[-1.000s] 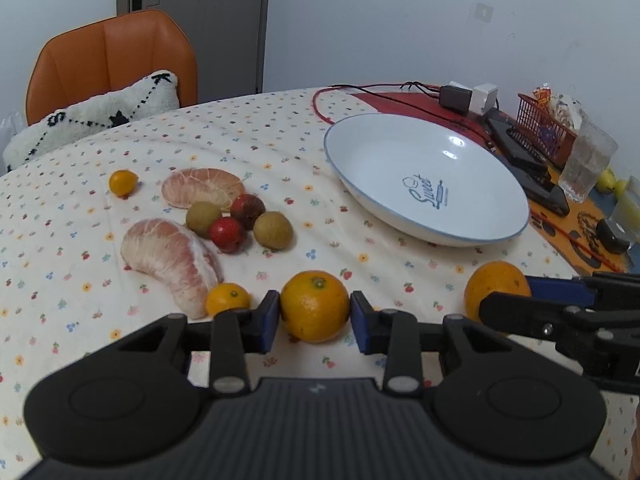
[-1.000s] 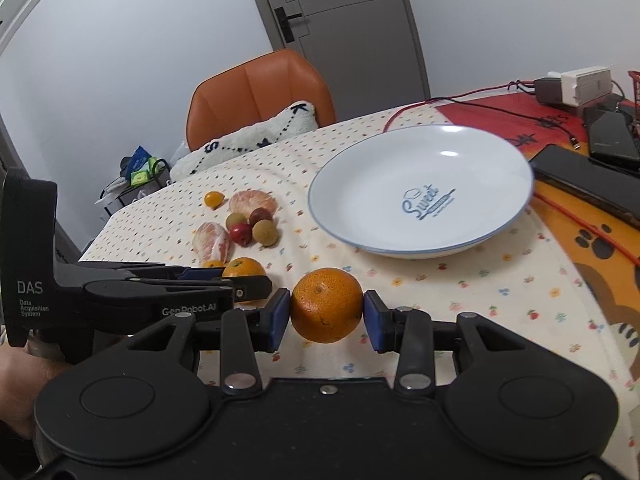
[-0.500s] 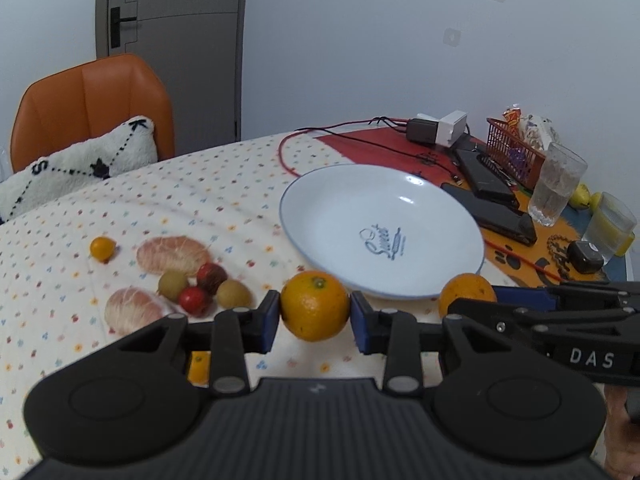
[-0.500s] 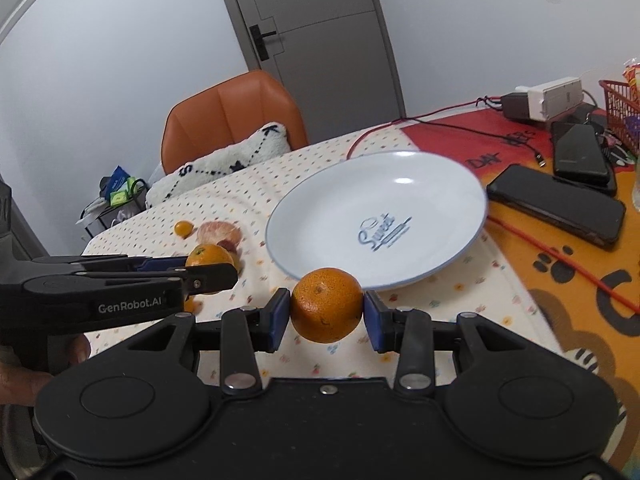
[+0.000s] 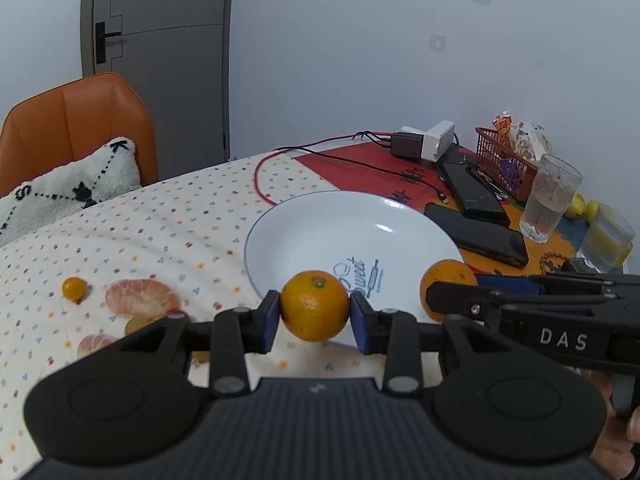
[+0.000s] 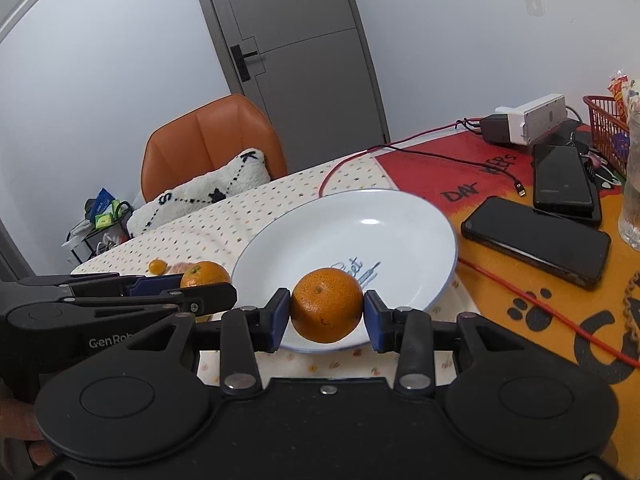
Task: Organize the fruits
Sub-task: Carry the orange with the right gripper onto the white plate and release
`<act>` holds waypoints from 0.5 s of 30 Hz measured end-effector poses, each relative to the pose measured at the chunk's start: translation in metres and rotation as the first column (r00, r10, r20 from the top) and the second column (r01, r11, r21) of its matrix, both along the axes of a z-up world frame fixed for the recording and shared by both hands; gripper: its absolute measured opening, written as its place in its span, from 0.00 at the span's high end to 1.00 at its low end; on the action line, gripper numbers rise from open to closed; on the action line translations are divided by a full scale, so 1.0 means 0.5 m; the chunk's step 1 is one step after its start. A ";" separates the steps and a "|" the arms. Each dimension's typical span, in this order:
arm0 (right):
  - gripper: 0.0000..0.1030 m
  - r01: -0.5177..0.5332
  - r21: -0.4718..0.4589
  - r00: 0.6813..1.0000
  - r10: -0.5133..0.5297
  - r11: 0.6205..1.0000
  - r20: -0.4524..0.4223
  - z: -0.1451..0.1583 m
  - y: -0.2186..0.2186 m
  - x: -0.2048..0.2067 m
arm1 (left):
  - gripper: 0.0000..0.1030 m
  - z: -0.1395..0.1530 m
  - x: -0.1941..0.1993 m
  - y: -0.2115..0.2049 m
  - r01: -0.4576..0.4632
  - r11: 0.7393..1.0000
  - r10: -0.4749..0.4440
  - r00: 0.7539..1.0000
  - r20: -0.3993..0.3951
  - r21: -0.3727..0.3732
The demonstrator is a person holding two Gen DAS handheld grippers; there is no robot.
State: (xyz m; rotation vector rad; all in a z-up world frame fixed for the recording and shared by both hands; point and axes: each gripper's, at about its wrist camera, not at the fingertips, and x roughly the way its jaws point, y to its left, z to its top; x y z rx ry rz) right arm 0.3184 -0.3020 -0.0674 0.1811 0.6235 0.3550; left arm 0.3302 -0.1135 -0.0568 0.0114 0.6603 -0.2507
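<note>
My left gripper (image 5: 315, 312) is shut on an orange (image 5: 315, 307) and holds it in the air over the near rim of the white plate (image 5: 320, 224). My right gripper (image 6: 326, 311) is shut on a second orange (image 6: 326, 306), also over the plate's near rim (image 6: 400, 208). Each gripper shows in the other's view, with its orange (image 5: 446, 280) (image 6: 204, 274). On the spotted cloth to the left lie peeled pomelo pieces (image 5: 140, 298), a small kumquat (image 5: 74, 288) and small fruits partly hidden behind my left gripper.
Black phones (image 5: 476, 232) (image 6: 536, 236), a red cable (image 6: 520, 292), a glass (image 5: 552, 200), a red basket (image 5: 504, 160) and chargers (image 5: 424, 144) lie right of the plate. An orange chair with a pillow (image 5: 72, 188) stands behind the table.
Both grippers have lifted their oranges from the cloth and carried them forward to the plate's near rim. The loose fruits have dropped behind to the left.
</note>
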 end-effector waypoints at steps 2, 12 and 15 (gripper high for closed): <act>0.63 0.008 0.001 1.000 -0.008 1.000 -0.001 -0.003 -0.002 0.009 | 0.65 -0.003 0.011 -0.004 0.000 1.000 0.000 1.000 -0.004 0.001; 0.63 0.035 0.004 0.999 -0.034 0.999 -0.023 -0.028 -0.012 0.049 | 0.65 -0.036 0.063 -0.024 -0.004 1.000 0.003 0.999 -0.041 -0.017; 0.63 0.045 0.008 0.999 -0.045 0.999 -0.027 -0.034 -0.017 0.058 | 0.65 -0.049 0.077 -0.032 -0.003 1.000 0.002 0.998 -0.056 -0.024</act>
